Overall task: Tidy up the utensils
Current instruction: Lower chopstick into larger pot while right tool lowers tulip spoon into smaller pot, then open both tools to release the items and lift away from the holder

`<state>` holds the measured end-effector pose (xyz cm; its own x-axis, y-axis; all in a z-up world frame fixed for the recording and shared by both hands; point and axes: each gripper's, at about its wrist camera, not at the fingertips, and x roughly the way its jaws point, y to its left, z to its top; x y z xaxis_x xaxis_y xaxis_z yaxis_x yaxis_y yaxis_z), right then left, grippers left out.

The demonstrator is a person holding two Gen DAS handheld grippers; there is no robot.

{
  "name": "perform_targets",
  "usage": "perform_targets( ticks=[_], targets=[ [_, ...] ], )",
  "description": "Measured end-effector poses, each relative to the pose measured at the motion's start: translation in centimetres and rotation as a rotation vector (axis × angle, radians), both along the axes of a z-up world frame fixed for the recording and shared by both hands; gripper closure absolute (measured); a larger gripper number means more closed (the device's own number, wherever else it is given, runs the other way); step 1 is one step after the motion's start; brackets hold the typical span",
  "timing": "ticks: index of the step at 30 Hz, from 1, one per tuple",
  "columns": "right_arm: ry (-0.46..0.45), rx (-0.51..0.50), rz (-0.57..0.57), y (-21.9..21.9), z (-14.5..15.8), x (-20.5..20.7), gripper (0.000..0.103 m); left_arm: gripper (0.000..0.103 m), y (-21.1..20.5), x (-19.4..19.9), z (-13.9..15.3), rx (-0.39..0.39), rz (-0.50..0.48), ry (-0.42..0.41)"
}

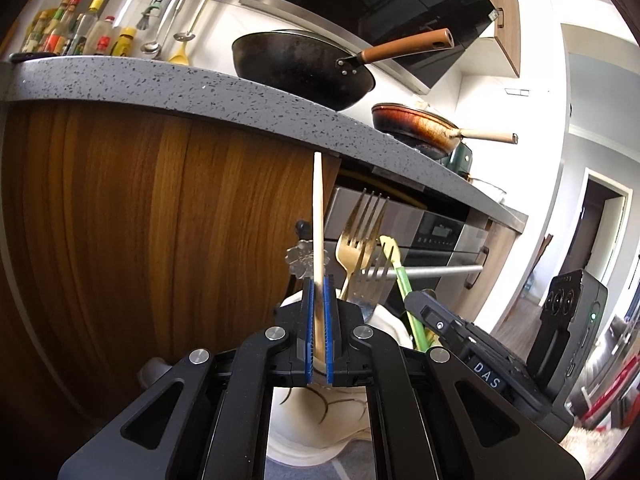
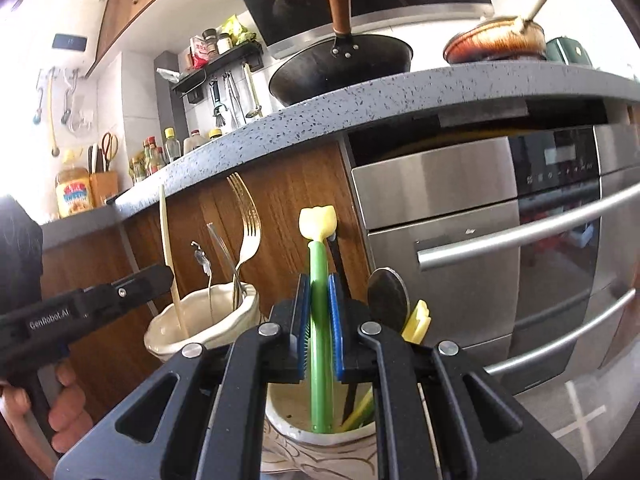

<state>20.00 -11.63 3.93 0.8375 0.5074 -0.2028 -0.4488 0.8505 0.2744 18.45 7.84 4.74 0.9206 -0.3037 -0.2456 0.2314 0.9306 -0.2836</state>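
My left gripper (image 1: 318,280) is shut on a pale wooden chopstick (image 1: 318,216) that stands upright in a cream ceramic holder (image 1: 316,432). Gold and silver forks (image 1: 358,236) and a flower-topped spoon (image 1: 302,258) stand in the same holder. My right gripper (image 2: 319,280) is shut on a green utensil with a yellow tulip top (image 2: 318,264), standing in a second cream holder (image 2: 316,436). A dark spoon (image 2: 388,296) and another yellow-topped utensil (image 2: 418,320) share that holder. The first holder (image 2: 200,320), the chopstick (image 2: 170,256) and the left gripper (image 2: 160,276) show in the right wrist view.
A speckled grey countertop (image 1: 200,84) overhangs wooden cabinet doors (image 1: 140,208) just behind the holders. A black wok (image 1: 300,64) and a brown pan (image 1: 416,126) sit on it. A steel oven with bar handles (image 2: 520,240) stands to the right. The right gripper's body (image 1: 500,352) is close beside my left one.
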Motion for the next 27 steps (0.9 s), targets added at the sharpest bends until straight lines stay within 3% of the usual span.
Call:
perform_targets(
  ticks=[14, 23, 27],
  targets=[
    [0.078, -0.131, 0.017, 0.0, -0.5, -1.5, 0.094, 0.098, -0.5, 0.0, -0.2, 0.025, -0.021, 0.025],
    [0.105, -0.097, 0.026, -0.8, -0.5, -1.9, 0.092, 0.098, -1.0, 0.1, -0.5, 0.045, -0.032, 0.051],
    [0.101, -0.090, 0.031, -0.8, -0.1, -2.1, 0.082, 0.088, -1.1, 0.1, -0.3, 0.046, -0.028, 0.058]
  ],
)
